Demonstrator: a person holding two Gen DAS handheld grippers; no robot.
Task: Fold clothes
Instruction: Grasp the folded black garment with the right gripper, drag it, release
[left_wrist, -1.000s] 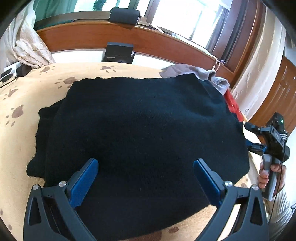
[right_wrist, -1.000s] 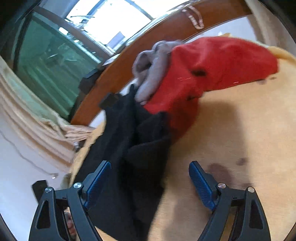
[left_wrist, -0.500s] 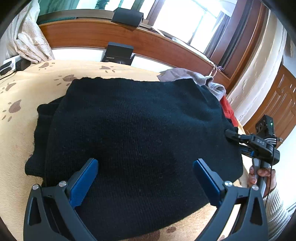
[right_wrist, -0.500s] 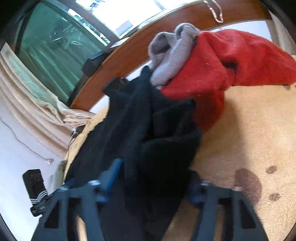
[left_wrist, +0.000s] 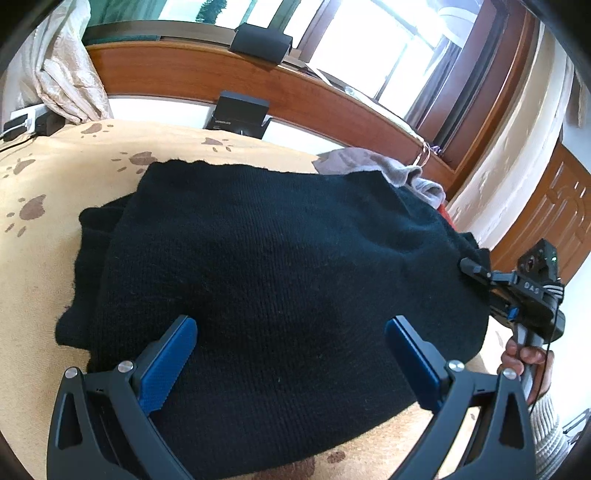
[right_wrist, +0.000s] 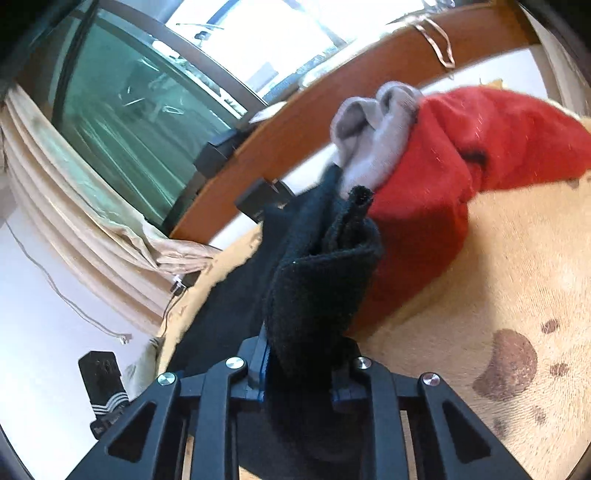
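Left wrist view: the black knit sweater (left_wrist: 280, 295) lay spread on a tan paw-print blanket (left_wrist: 55, 192), a grey garment (left_wrist: 373, 168) at its far edge. The left gripper (left_wrist: 290, 354) hovered over the near hem, jaws wide apart, gripping nothing. At the sweater's right edge a hand (left_wrist: 524, 356) held the right gripper (left_wrist: 471, 267). Right wrist view: the right gripper (right_wrist: 299, 376) was closing, its pads pinching a bunched fold of the black sweater (right_wrist: 317, 284), beside a red garment (right_wrist: 461, 166).

Bright window (left_wrist: 354, 48) glare, fisheye-warped edges, slight blur.
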